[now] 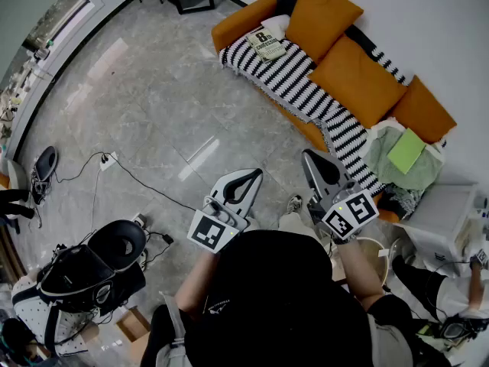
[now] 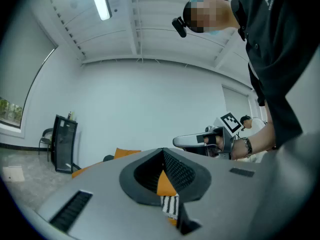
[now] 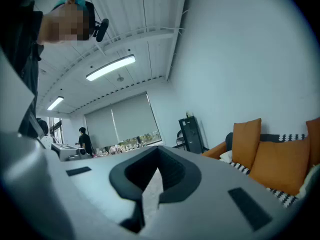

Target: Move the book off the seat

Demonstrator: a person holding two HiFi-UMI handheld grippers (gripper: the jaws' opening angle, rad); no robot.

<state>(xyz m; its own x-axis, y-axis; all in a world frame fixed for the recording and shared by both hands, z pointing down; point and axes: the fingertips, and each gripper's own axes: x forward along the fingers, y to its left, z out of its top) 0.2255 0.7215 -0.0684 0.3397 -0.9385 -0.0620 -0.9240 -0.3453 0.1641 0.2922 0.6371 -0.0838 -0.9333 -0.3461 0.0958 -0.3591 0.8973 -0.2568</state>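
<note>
Left tongs and right tongs clenched empty; book well ahead on sofa.

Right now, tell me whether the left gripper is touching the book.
Apart. Head view: the left gripper hangs over floor, well short of the book on the sofa.
</note>
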